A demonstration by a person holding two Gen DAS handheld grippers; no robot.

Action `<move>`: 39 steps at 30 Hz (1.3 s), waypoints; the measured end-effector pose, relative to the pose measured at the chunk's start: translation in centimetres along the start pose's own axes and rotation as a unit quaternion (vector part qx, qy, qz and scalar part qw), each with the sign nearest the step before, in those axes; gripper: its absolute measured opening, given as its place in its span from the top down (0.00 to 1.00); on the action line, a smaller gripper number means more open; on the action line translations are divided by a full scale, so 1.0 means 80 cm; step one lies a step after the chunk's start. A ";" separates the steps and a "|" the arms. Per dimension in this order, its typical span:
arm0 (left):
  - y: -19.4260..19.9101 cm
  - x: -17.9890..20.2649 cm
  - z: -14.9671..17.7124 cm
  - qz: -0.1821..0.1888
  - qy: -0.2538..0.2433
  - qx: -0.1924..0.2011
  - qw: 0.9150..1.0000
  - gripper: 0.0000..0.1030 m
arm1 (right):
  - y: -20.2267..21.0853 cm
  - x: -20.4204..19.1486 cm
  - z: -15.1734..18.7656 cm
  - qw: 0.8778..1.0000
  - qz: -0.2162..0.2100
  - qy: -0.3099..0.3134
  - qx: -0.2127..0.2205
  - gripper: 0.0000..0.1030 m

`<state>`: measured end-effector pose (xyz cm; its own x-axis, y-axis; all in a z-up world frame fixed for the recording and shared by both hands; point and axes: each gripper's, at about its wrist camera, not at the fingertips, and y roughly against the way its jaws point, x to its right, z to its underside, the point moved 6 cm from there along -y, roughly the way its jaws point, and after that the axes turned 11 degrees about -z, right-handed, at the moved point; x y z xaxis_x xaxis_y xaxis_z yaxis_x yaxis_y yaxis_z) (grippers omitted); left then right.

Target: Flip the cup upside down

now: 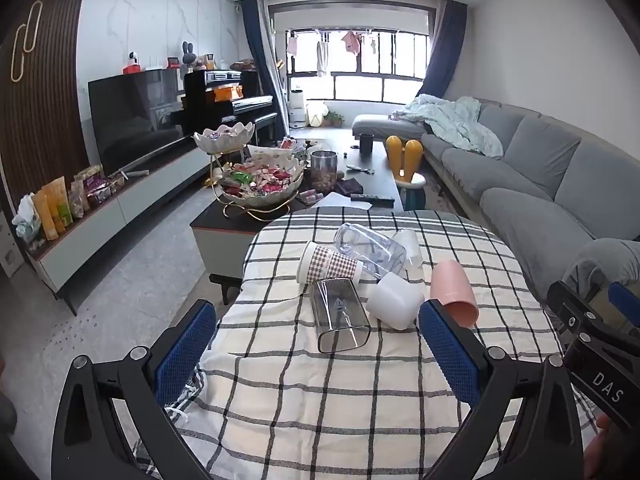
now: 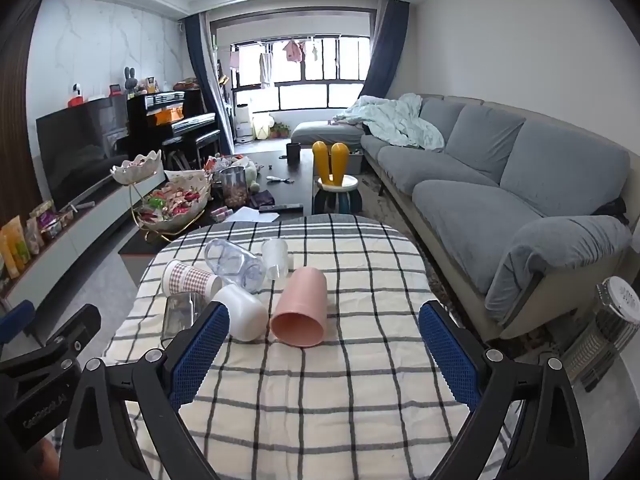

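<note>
Several cups lie on their sides on the checked tablecloth (image 1: 320, 392): a smoky clear square cup (image 1: 340, 316), a white cup (image 1: 394, 300), a pink cup (image 1: 454, 292), a plaid-sleeved cup (image 1: 328, 266), a clear bottle-like cup (image 1: 368, 248) and a frosted cup (image 1: 408, 246). My left gripper (image 1: 318, 344) is open and empty, just short of the square cup. My right gripper (image 2: 324, 356) is open and empty, just short of the pink cup (image 2: 300, 308) and the white cup (image 2: 244, 314). The square cup (image 2: 182, 314) is partly hidden behind its left finger.
A dark coffee table (image 2: 296, 184) with a tiered snack bowl (image 2: 172, 200), a jar and a remote stands beyond the cloth. A grey sofa (image 2: 500, 184) runs along the right. A TV bench (image 1: 100, 216) is on the left. A heater (image 2: 604, 332) stands at the right.
</note>
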<state>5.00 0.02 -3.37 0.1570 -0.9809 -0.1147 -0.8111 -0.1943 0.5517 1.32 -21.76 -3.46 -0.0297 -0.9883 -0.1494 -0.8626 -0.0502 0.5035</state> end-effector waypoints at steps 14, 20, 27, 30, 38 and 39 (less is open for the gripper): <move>0.000 -0.005 -0.001 -0.001 0.001 0.004 1.000 0.00 | 0.000 0.001 0.001 1.000 0.001 -0.002 -0.008 0.07; 0.001 -0.012 -0.002 -0.002 0.001 0.003 1.000 0.00 | 0.000 0.001 0.001 1.000 0.000 -0.003 -0.009 0.07; -0.002 -0.006 0.000 -0.006 0.000 0.005 1.000 0.00 | 0.000 0.001 0.002 1.000 0.000 -0.003 -0.009 0.07; -0.002 -0.006 0.000 -0.006 0.000 0.005 1.000 0.00 | -0.001 0.001 0.002 1.000 0.000 -0.003 -0.010 0.07; -0.002 -0.006 0.000 -0.007 0.000 0.005 1.000 0.00 | -0.001 0.002 0.002 1.000 0.000 -0.004 -0.010 0.07; -0.002 -0.006 0.000 -0.007 0.000 0.005 1.000 0.00 | -0.001 0.002 0.002 1.000 -0.001 -0.004 -0.011 0.07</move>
<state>5.03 0.56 -3.41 0.1682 -0.9783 -0.1213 -0.8146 -0.2072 0.5418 1.33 -21.87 -3.69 -0.0325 -0.9871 -0.1568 -0.8517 -0.0547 0.5212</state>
